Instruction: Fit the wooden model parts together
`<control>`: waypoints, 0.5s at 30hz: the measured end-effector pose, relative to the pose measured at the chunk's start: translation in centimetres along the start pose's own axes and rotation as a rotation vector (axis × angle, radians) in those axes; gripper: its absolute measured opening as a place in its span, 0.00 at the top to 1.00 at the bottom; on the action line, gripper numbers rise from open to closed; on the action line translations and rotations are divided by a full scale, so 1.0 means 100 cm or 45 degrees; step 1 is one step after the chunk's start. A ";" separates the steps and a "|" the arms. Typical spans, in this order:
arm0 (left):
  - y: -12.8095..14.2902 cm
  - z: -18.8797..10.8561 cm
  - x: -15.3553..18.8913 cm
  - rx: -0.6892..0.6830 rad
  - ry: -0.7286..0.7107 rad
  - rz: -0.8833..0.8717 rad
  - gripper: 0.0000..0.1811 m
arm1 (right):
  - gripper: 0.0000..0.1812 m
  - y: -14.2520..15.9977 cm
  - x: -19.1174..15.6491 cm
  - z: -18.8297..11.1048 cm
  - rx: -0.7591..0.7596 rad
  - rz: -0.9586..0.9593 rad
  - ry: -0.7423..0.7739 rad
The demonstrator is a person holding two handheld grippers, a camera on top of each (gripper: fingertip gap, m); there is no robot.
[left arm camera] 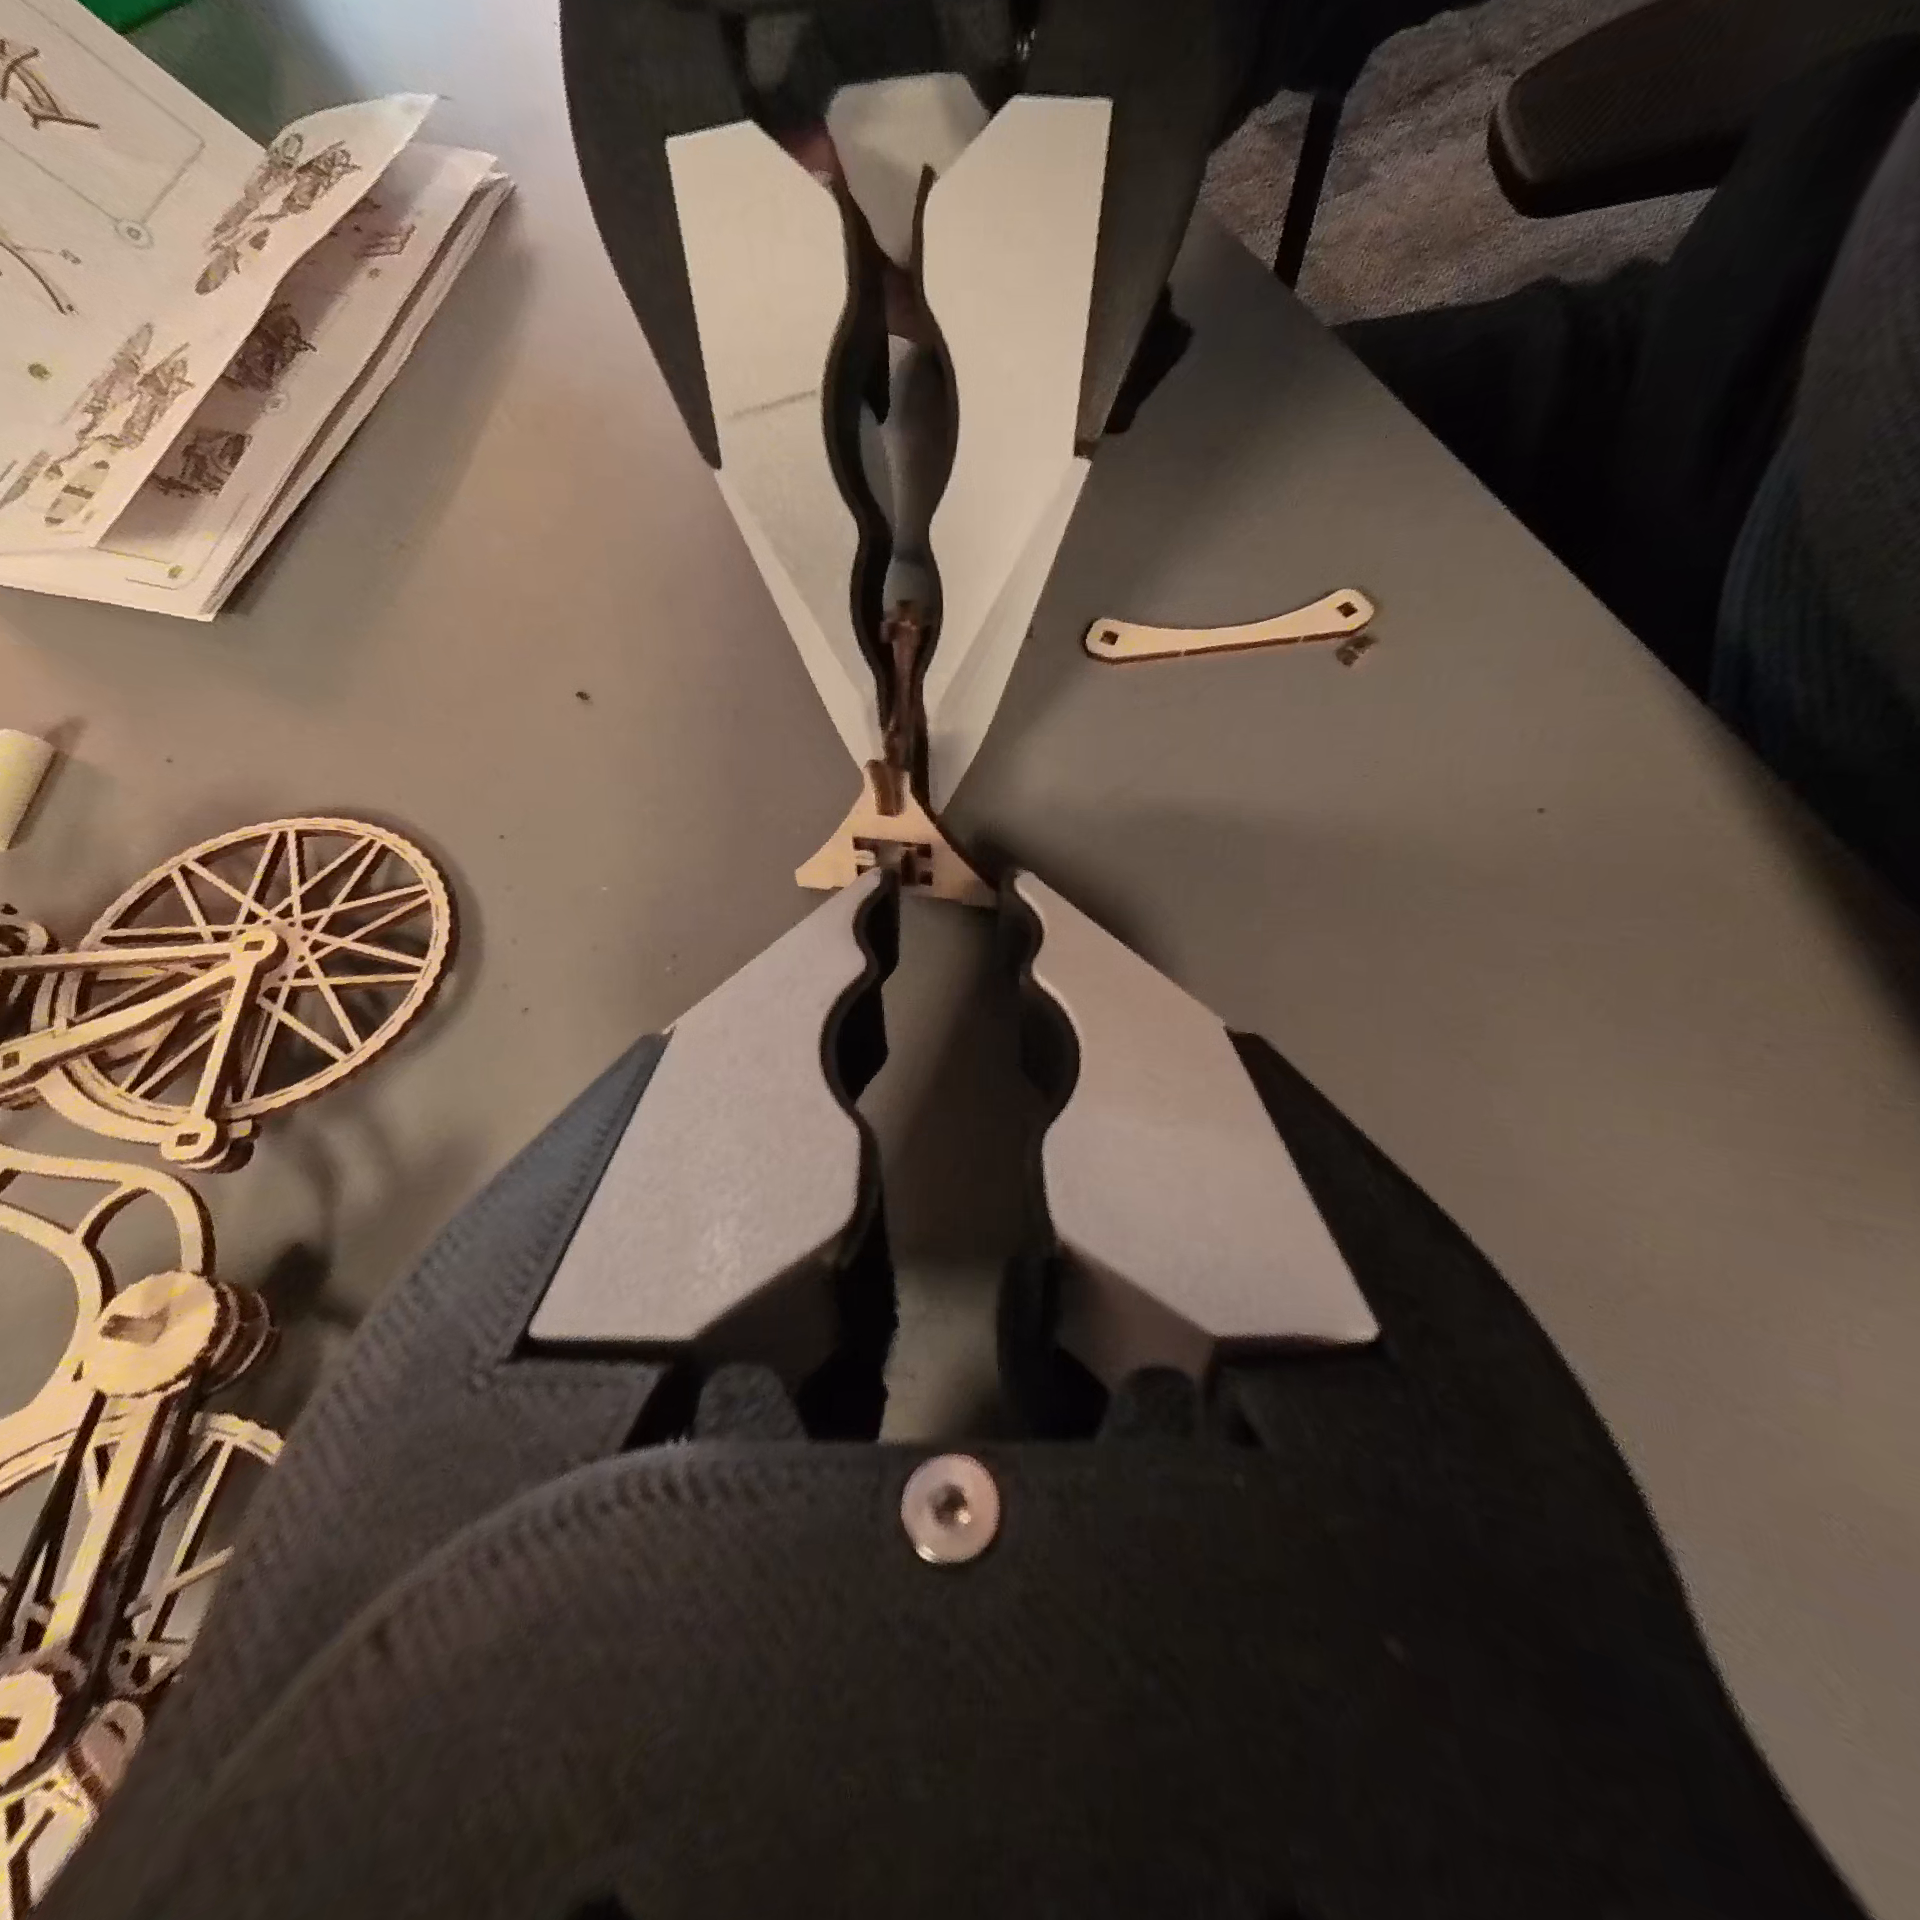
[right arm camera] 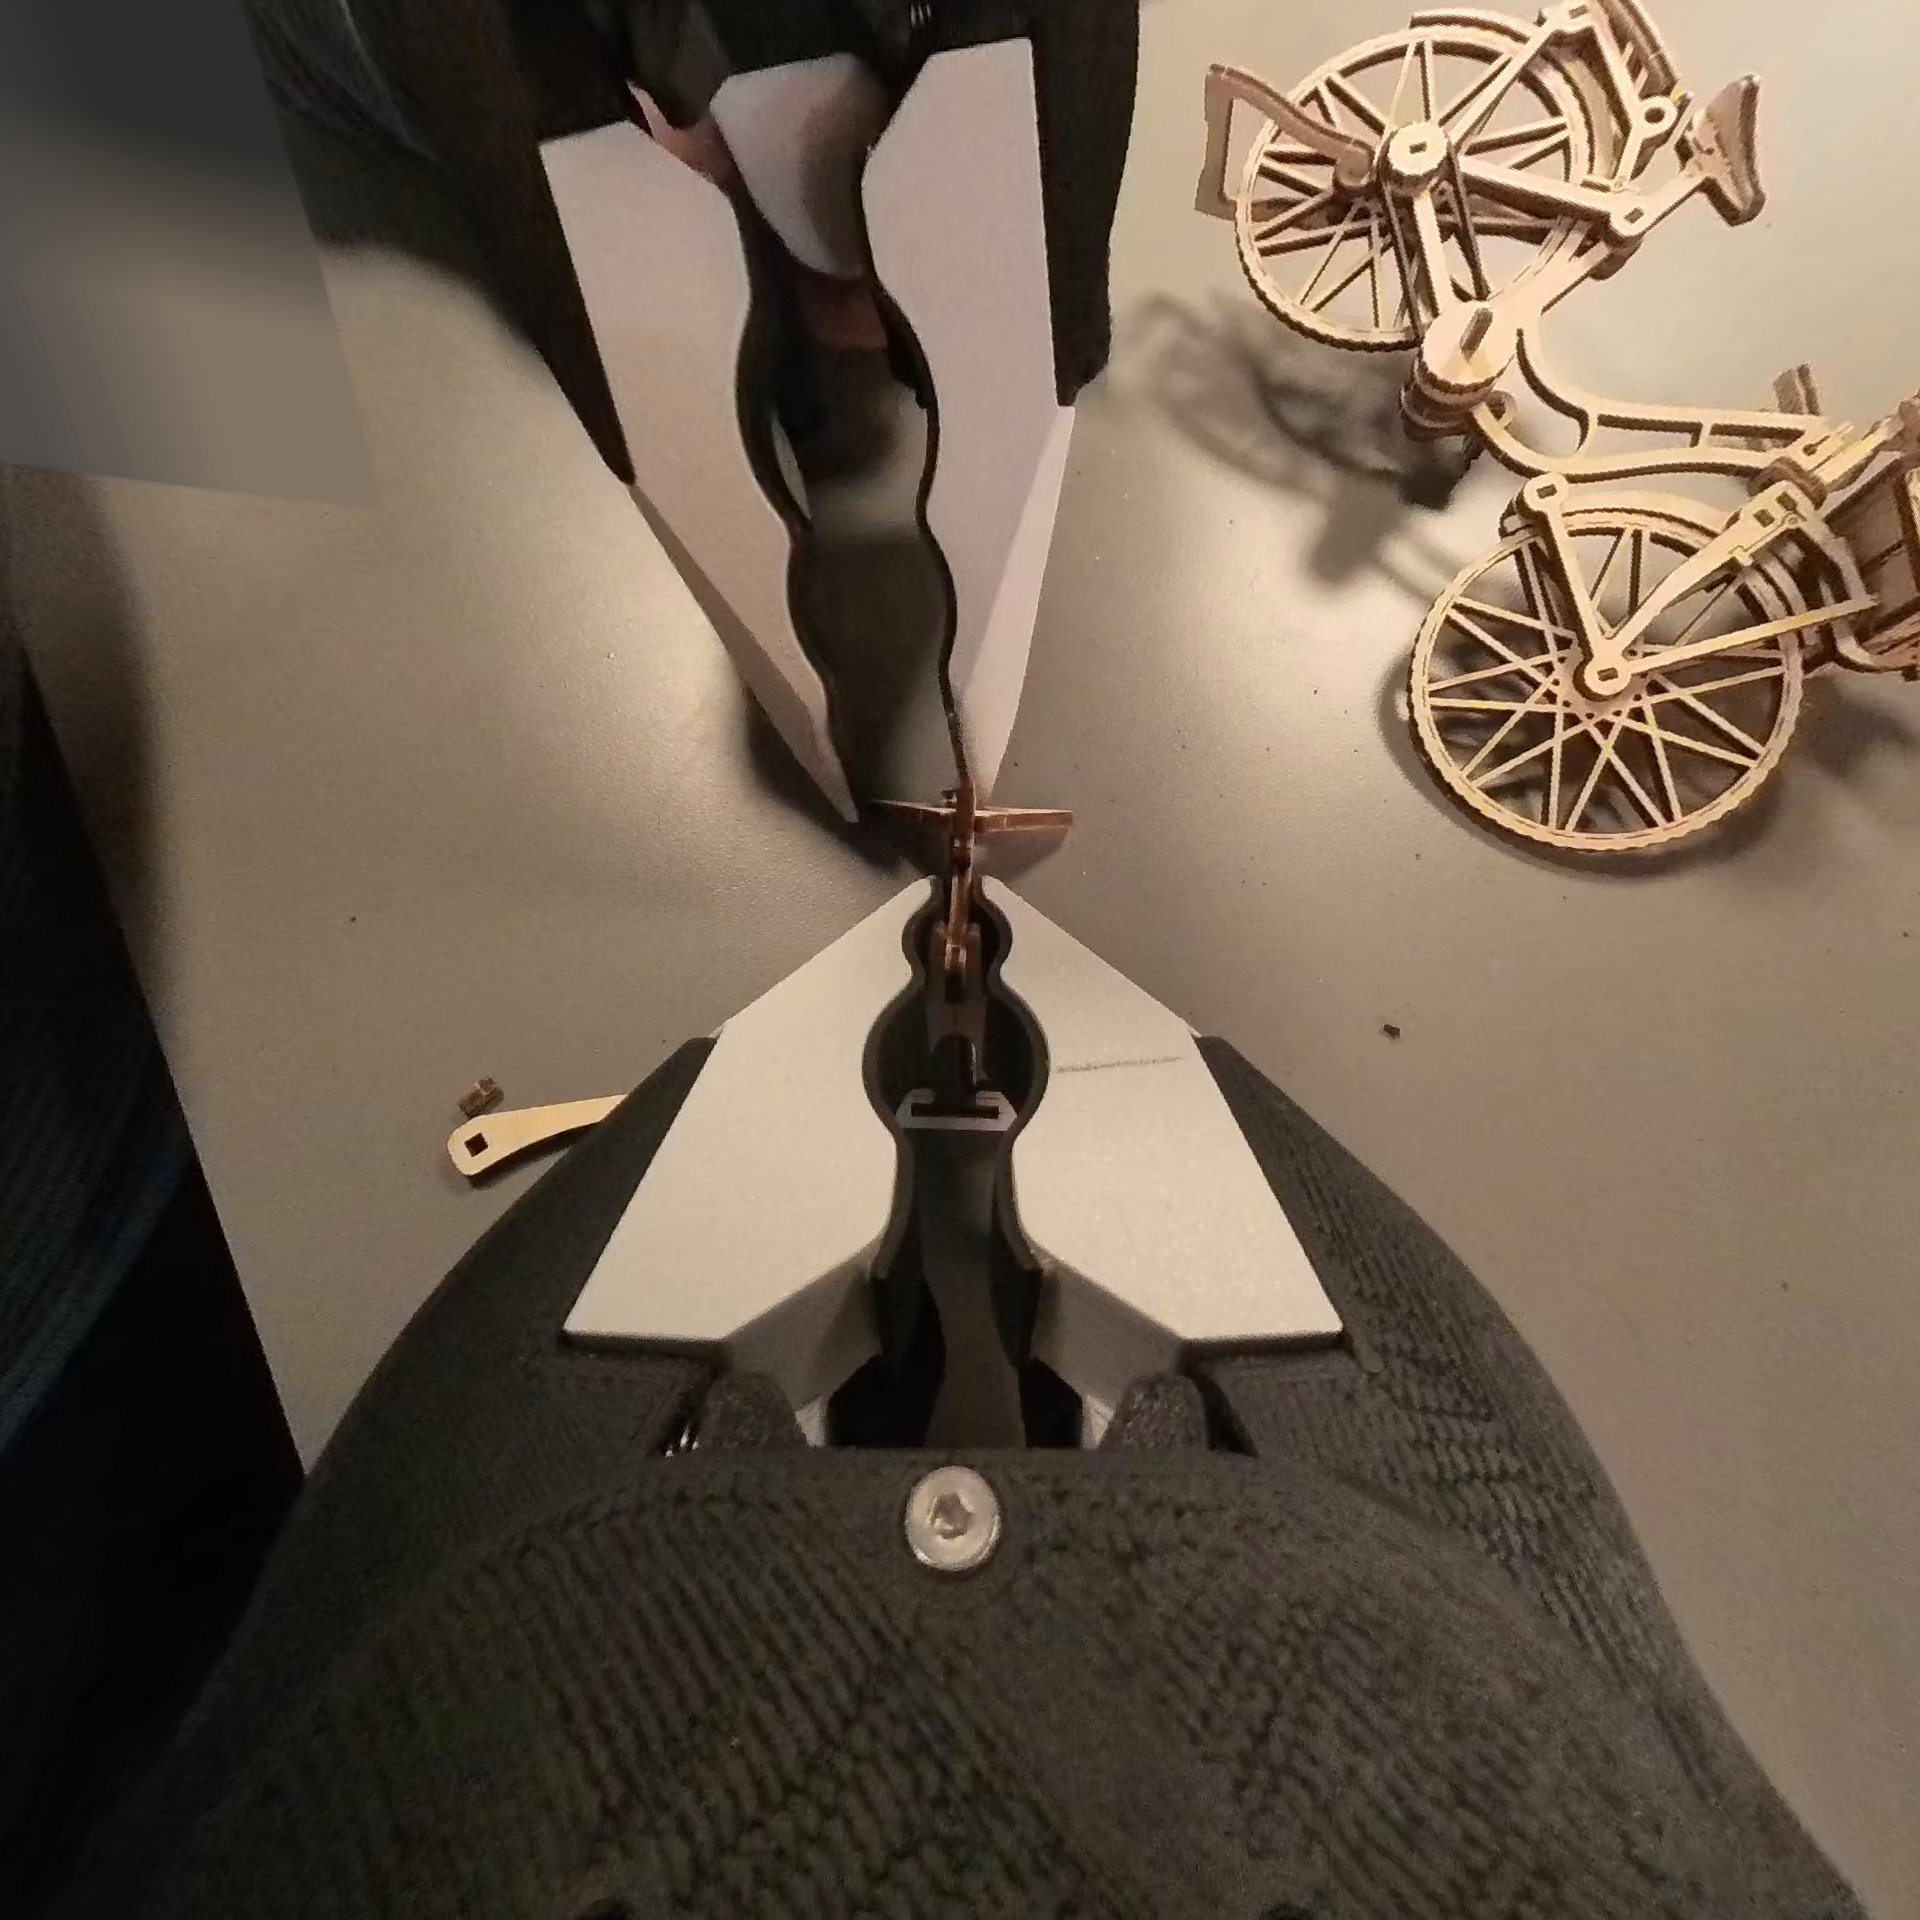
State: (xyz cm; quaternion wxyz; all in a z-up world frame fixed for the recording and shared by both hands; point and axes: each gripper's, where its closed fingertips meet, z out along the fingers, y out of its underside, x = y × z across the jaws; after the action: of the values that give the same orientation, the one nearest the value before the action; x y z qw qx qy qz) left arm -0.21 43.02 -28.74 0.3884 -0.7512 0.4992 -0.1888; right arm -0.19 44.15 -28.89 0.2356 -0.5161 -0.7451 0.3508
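A small flat triangular wooden piece [left arm camera: 842, 857] with a slotted middle hangs just above the grey table [left arm camera: 623, 727]; it shows edge-on in the right wrist view [right arm camera: 1029, 818]. My right gripper [right arm camera: 964, 883] is shut on a thin wooden part [right arm camera: 958, 925] whose end sits in that slot. In the left wrist view the right gripper [left arm camera: 902, 767] comes in from the far side. My left gripper [left arm camera: 945, 883] has its jaws apart, its tips against the near edge of the triangular piece, which is wider than the gap. It also shows in the right wrist view [right arm camera: 912, 805].
A built wooden bicycle model [left arm camera: 260, 987] [right arm camera: 1558, 416] lies on the table to one side. An open instruction booklet [left arm camera: 208, 364] lies beyond it. A loose curved wooden strip [left arm camera: 1226, 632] [right arm camera: 520, 1127] lies near the table edge [left arm camera: 1558, 623], with a dark chair past it. Both grippers' tips are close together, under 4 cm apart.
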 end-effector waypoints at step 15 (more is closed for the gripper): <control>-0.005 0.000 -0.004 0.031 -0.038 -0.019 0.93 | 0.99 0.000 0.001 0.000 -0.001 -0.003 0.009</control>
State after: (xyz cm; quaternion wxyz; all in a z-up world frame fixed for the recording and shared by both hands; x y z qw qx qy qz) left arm -0.05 43.47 -28.34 0.4034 -0.7528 0.4854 -0.1868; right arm -0.19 44.25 -28.88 0.2383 -0.5167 -0.7449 0.3483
